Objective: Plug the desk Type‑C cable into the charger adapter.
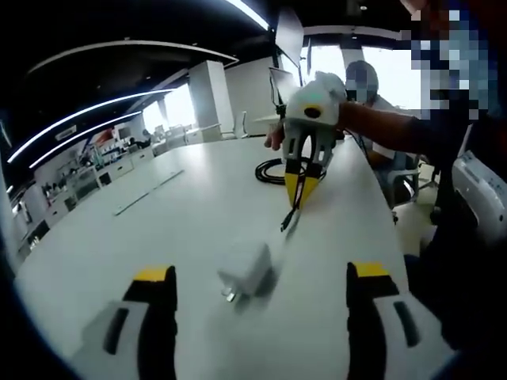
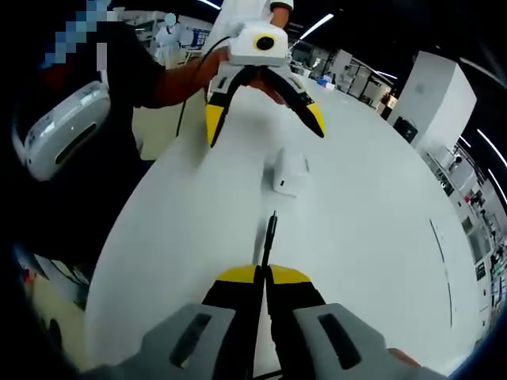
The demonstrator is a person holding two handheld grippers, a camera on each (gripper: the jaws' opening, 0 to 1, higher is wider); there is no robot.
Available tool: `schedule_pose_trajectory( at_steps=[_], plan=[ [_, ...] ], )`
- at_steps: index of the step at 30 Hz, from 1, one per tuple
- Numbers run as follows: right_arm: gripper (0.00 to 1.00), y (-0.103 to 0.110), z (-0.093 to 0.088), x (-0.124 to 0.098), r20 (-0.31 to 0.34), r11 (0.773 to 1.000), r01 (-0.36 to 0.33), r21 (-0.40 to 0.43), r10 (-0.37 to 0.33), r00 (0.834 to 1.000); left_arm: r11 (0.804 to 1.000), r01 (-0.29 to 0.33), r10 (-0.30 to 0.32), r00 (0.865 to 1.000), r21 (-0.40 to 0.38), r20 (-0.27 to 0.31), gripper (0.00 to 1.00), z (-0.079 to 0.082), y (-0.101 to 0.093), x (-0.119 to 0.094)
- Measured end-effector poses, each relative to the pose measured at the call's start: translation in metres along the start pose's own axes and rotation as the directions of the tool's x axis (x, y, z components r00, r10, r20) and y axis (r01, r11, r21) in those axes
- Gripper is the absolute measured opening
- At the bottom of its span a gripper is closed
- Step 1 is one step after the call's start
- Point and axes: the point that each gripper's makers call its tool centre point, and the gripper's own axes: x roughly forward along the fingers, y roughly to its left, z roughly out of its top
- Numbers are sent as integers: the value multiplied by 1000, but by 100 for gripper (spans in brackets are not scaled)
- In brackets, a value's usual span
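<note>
Right gripper [image 2: 261, 279] clamped on cable [image 2: 268, 237]

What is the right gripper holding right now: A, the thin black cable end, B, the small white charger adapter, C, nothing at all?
A: in the right gripper view the right gripper is shut on the thin black cable end, while the small white charger adapter lies free on the white table.

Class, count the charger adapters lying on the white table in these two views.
1. The charger adapter lies on the white table between the open left gripper and the cable plug in the right gripper.
</note>
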Motion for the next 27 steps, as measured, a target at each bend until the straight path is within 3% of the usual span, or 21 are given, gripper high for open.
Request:
schedule_pose_trajectory(
  at_steps=[15, 27],
  plan=[
    [2, 3, 4, -1, 16, 1000, 1, -10, -1, 1000, 998, 45, -42, 998, 53, -47, 76, 3, 6, 15],
    [2, 5, 6, -3, 21, 1000, 7, -15, -6, 1000, 990, 116, -106, 986, 75, -125, 54, -2, 14, 31]
  ],
)
